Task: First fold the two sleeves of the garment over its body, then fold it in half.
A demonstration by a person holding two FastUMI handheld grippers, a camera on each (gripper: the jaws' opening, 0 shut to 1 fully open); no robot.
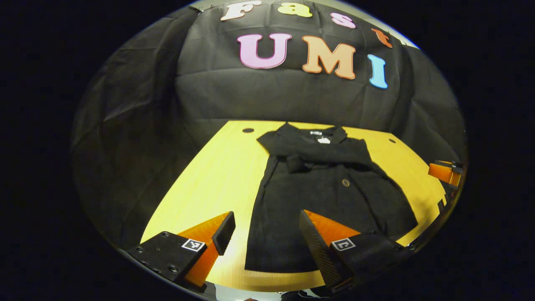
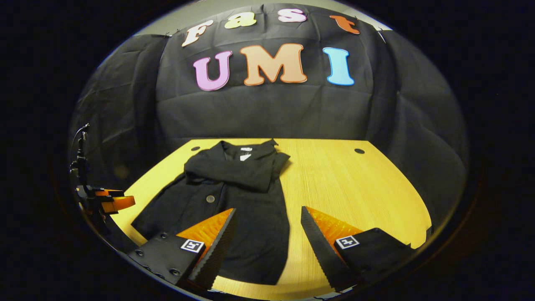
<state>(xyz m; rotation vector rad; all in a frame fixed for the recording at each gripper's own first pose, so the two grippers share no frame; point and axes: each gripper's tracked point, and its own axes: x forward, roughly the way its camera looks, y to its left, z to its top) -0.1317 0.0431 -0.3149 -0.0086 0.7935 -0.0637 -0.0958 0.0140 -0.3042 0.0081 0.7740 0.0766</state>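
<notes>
1. Both our grippers, left gripper [image 1: 265, 228] and right gripper [image 2: 267, 221], hang with fingers spread, holding nothing.
2. We see the black garment [image 1: 322, 188] flat on the wooden table [image 2: 355, 188], sleeves folded across its chest.

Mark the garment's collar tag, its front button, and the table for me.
collar tag [image 1: 323, 140], left gripper view, its white middle
front button [image 2: 210, 199], right gripper view, its centre
table [image 2: 355, 188], right gripper view, bare wooden top

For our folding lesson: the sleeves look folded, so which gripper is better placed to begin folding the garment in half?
Left, marginally: the left gripper has open jaws straddling the garment at its near hem corner. The right gripper sits likewise, open, at the other corner, so both probably lift together.
</notes>
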